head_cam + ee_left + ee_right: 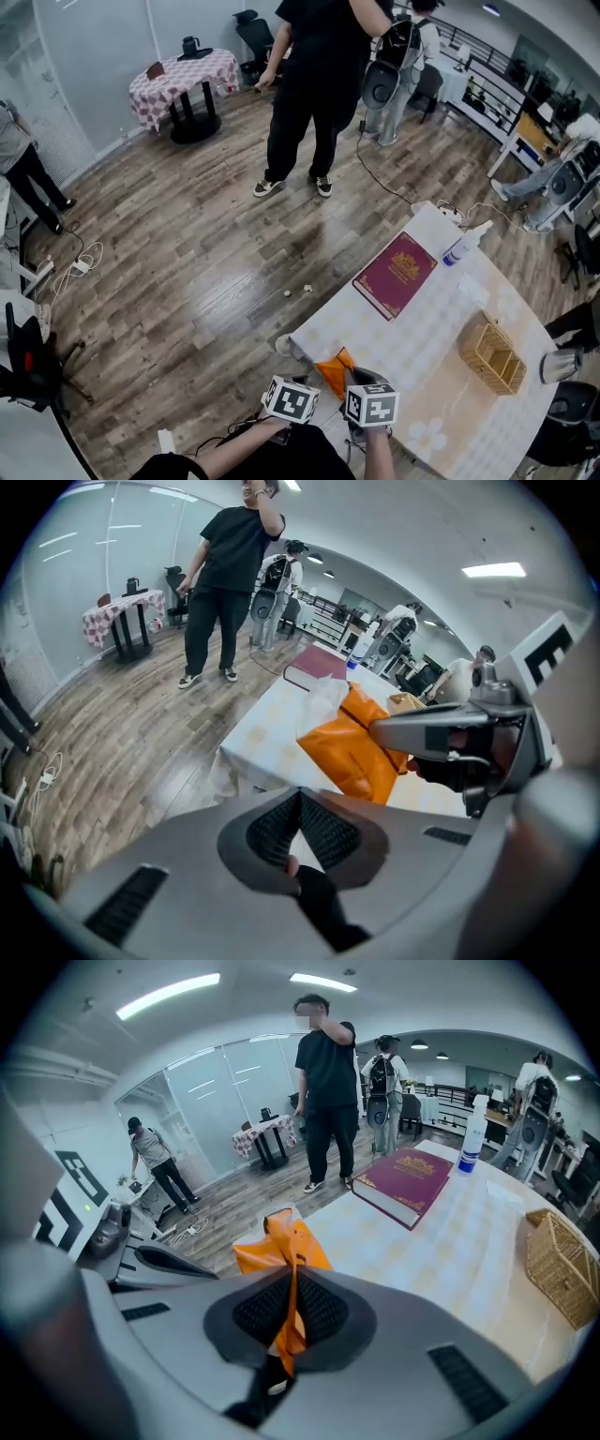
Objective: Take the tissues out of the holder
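Head view: table (pixel 441 319) with pale cloth, maroon book (pixel 395 274) lying flat mid-table. Spray bottle (pixel 466 244) just past the book's far right corner, wicker basket (pixel 491 354) well to the book's near right, standing apart from everything else. Orange tissue packet (pixel 335 372) at the table's near edge, well on the near side of the book. Left gripper (pixel 298 389) and right gripper (pixel 359 380) sit side by side at the packet. Standing person in black (pixel 314 94) on the wood floor far beyond the book. Left gripper view: jaws pressed together, nothing clearly between the pads. Packet lies just ahead, on the near side of the book, with white tissue (pixel 323 694) poking out of its book-facing end. The right gripper reaches onto the packet from the right. Right gripper view: jaws pinching a thin flap of the orange packet, and the rest of the packet sticks up beyond the pads, nearer than the book. Bottle is behind the book and the basket off to its right, at the frame edge.
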The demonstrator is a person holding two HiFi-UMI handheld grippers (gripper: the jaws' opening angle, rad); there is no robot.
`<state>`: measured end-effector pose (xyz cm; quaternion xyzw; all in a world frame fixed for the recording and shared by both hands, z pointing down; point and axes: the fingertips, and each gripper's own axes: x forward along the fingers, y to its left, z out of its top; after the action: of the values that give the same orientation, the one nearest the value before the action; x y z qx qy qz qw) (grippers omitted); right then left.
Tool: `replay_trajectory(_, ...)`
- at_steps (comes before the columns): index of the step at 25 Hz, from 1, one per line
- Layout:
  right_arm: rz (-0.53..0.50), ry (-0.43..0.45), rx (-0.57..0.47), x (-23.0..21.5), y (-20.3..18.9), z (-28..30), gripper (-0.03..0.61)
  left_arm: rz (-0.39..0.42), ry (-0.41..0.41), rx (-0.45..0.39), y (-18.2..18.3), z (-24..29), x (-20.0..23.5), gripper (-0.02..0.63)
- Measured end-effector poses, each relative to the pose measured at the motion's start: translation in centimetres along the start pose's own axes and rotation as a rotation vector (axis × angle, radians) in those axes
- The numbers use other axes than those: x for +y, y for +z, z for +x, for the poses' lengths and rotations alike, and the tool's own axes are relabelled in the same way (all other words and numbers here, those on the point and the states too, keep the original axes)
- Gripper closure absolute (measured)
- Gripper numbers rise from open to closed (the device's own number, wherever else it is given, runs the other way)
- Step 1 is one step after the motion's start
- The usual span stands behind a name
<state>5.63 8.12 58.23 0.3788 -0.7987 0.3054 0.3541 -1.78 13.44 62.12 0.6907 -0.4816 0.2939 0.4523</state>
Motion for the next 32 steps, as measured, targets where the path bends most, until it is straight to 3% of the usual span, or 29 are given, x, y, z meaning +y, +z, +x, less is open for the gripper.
replay_trajectory(8,-0.067,0.086,0.013,2.1,-0.4,0.7,0.565,-0.081,0.077,-0.021,-1.8,-2.0,1.2,0.607)
replay_trajectory(16,-0.082,0.107,0.009,3.7,1.8,2.7,0.565,-0.1,0.084,-0.042,0.1,-1.7,3.8,0.607)
replay_trajectory(22,-0.045,0.049,0.016,4.6,4.3,5.2,0.565,-0.057,0.034,-0.024,2.8,-0.9,7.7,0.607)
replay_trajectory(32,0.06,-0.054,-0.005,8.8,11.3,10.2,0.565,0.085,-0.07,0.037,8.3,-2.1,15.0,0.607)
